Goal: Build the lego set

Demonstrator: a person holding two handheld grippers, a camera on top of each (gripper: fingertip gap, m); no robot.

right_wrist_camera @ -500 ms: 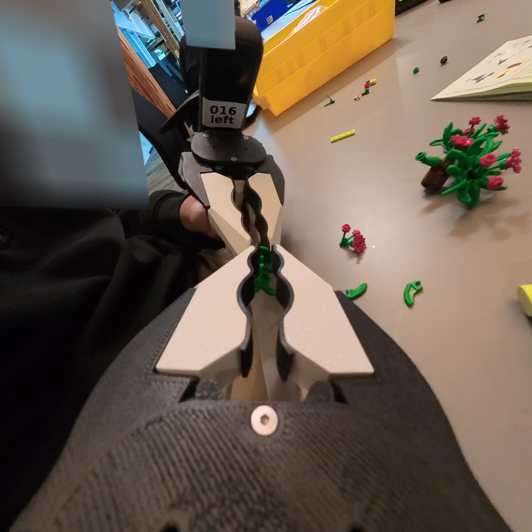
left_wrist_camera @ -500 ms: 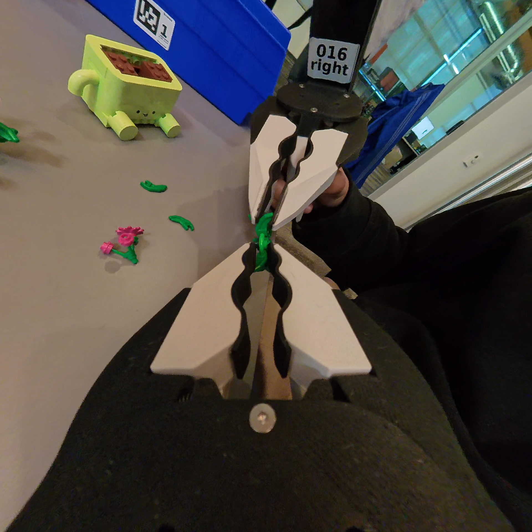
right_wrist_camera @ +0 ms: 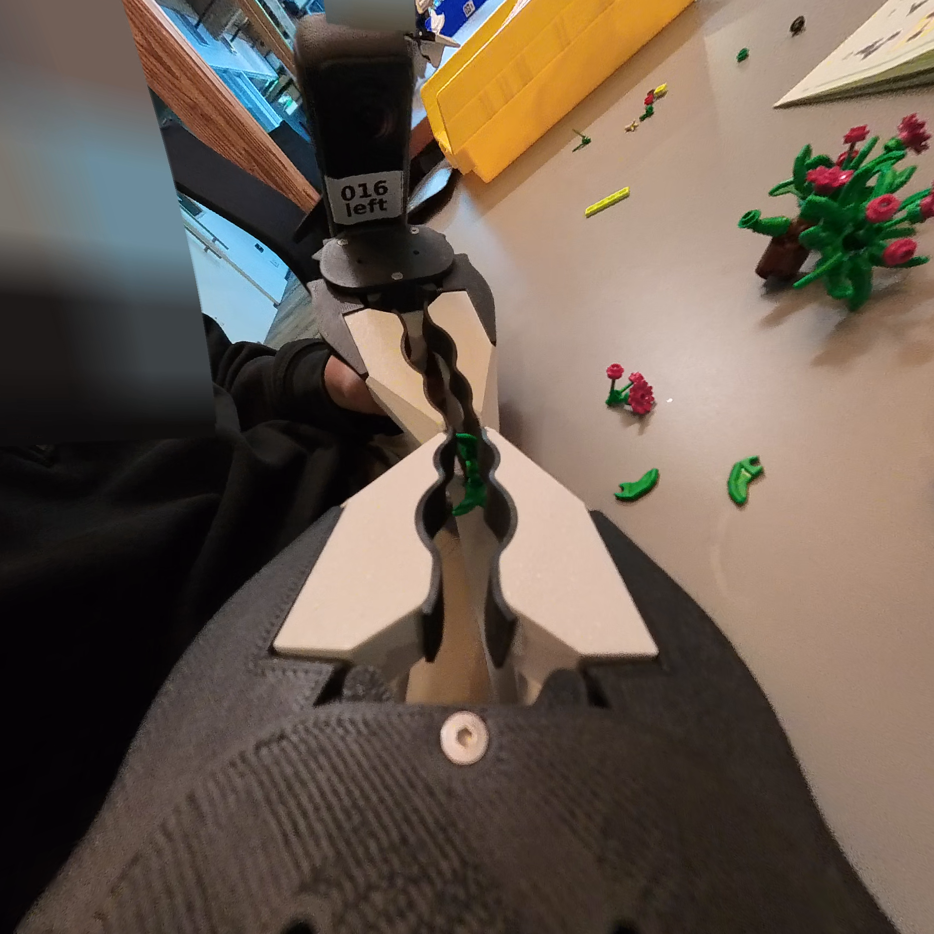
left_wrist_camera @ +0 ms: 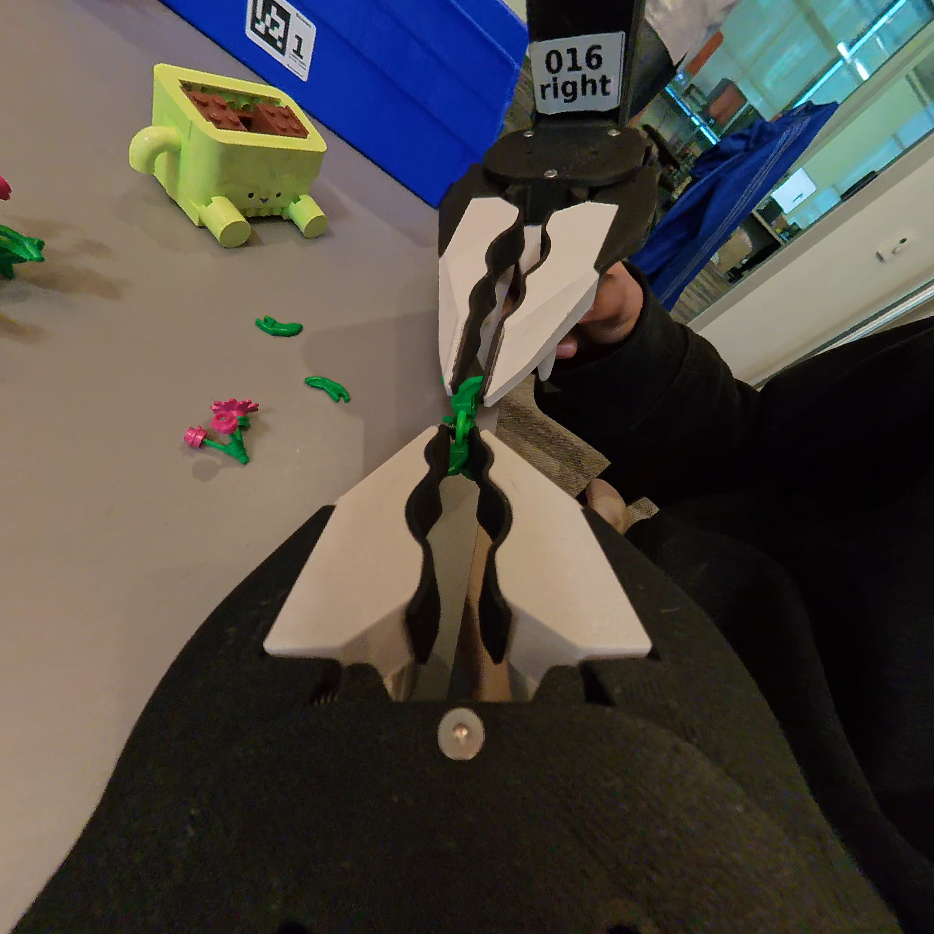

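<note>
Desk [left_wrist_camera: 101,556] edge, tip to tip: left gripper [left_wrist_camera: 459,445] fingers clamped on green stem piece [left_wrist_camera: 461,429]; right gripper [left_wrist_camera: 470,389] fingers pinch its other end. Left of them, loose leaves [left_wrist_camera: 278,326], a flower sprig [left_wrist_camera: 225,427], lime pot [left_wrist_camera: 227,151], open desk between.

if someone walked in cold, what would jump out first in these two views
The two grippers meeting tip to tip just off the table's edge: the left gripper and the right gripper both pinch the same small green stem piece between them. Next comes the lime-green mug-shaped planter with brown bricks inside, standing by the blue bin. In the right wrist view, the leafy plant with red flowers lies on its side on the table.
</note>
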